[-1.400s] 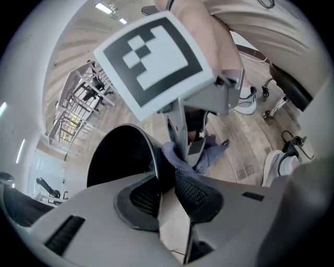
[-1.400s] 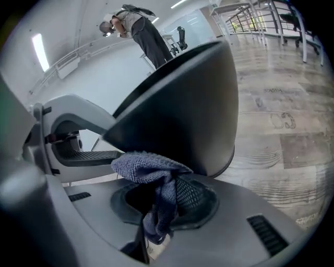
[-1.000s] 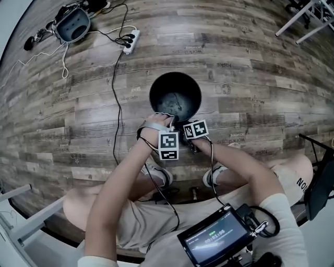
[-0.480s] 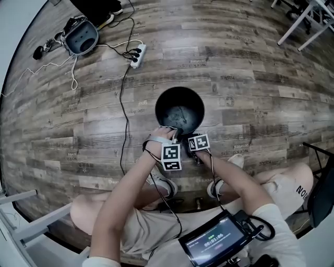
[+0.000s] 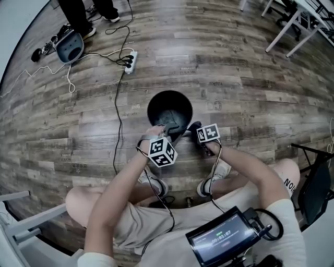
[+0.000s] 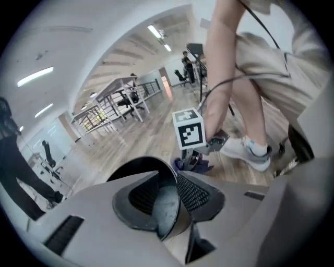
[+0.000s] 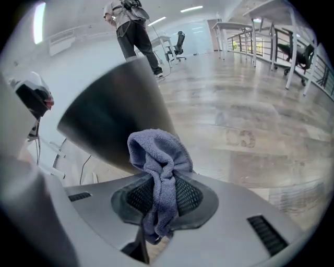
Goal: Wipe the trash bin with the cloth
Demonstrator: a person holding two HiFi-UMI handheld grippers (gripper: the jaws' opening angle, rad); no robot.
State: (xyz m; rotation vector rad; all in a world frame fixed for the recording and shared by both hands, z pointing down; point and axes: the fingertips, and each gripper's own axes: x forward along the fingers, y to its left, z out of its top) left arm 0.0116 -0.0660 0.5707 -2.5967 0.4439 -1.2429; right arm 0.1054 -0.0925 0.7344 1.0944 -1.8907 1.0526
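A black round trash bin [image 5: 169, 111] stands on the wood floor in front of the seated person. My left gripper [image 5: 168, 130] is shut on the bin's near rim [image 6: 168, 206], one jaw inside and one outside. My right gripper [image 5: 194, 129] is shut on a bunched blue-grey cloth [image 7: 159, 169], held against the bin's outer wall [image 7: 116, 121] at its near right side. The cloth [image 6: 192, 165] also shows beyond the rim in the left gripper view, under the right gripper's marker cube [image 6: 188, 129].
A black cable [image 5: 117, 99] runs along the floor left of the bin to a white power strip [image 5: 127, 61]. A grey device [image 5: 69, 46] and a standing person's legs [image 5: 79, 14] are at the far left. White table legs [image 5: 284, 26] stand at the far right. My shoes [image 5: 216, 174] rest near the bin.
The right gripper with the cloth has moved right and out along the bin's near side. The left gripper stays clamped on the rim. The head camera has shifted.
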